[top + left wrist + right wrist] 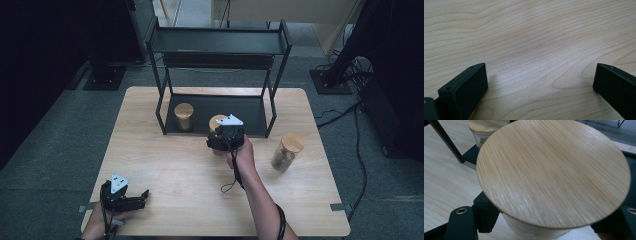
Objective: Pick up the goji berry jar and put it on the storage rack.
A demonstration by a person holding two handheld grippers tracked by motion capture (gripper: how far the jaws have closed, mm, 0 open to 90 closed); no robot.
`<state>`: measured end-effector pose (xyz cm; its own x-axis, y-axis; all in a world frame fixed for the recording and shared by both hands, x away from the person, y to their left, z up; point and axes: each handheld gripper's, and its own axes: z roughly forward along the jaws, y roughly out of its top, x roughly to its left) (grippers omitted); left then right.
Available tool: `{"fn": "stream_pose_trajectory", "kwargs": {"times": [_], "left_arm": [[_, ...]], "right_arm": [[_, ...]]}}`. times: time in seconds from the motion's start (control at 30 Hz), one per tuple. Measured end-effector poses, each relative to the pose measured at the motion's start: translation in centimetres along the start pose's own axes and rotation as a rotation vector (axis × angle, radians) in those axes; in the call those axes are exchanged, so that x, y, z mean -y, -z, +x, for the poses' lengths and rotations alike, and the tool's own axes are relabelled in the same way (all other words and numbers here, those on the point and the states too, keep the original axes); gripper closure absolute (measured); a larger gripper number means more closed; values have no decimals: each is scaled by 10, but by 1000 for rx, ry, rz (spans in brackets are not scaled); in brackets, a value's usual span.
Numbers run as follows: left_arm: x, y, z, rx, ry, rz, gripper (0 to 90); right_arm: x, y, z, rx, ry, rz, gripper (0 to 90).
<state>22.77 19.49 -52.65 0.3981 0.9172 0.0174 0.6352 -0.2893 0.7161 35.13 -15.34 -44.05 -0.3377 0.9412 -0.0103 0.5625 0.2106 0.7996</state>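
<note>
The jar (554, 172) sits clamped in the right gripper (226, 137) jaws over the wooden table (175, 165); left gripper (540, 82) jaws wide.

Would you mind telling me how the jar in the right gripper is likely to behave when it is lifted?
The jar looks like smooth glass, so it may slip and is probably fragile. Its bamboo lid overhangs the body, which might catch on the right gripper if it slides. It seems tall and narrow, so it could tip when set down.
</note>
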Motion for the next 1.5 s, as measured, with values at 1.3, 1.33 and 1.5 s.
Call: {"fn": "stream_pose_trajectory", "kwargs": {"times": [1.3, 1.33, 1.5], "left_arm": [[0, 0, 0, 0, -2, 3, 0], [0, 0, 0, 0, -3, 3, 0], [0, 0, 0, 0, -3, 3, 0]], "right_arm": [[-33, -5, -9, 13, -3, -7, 248], [-33, -6, -9, 14, -2, -5, 248], [-36, -10, -12, 15, -10, -1, 248]]}}
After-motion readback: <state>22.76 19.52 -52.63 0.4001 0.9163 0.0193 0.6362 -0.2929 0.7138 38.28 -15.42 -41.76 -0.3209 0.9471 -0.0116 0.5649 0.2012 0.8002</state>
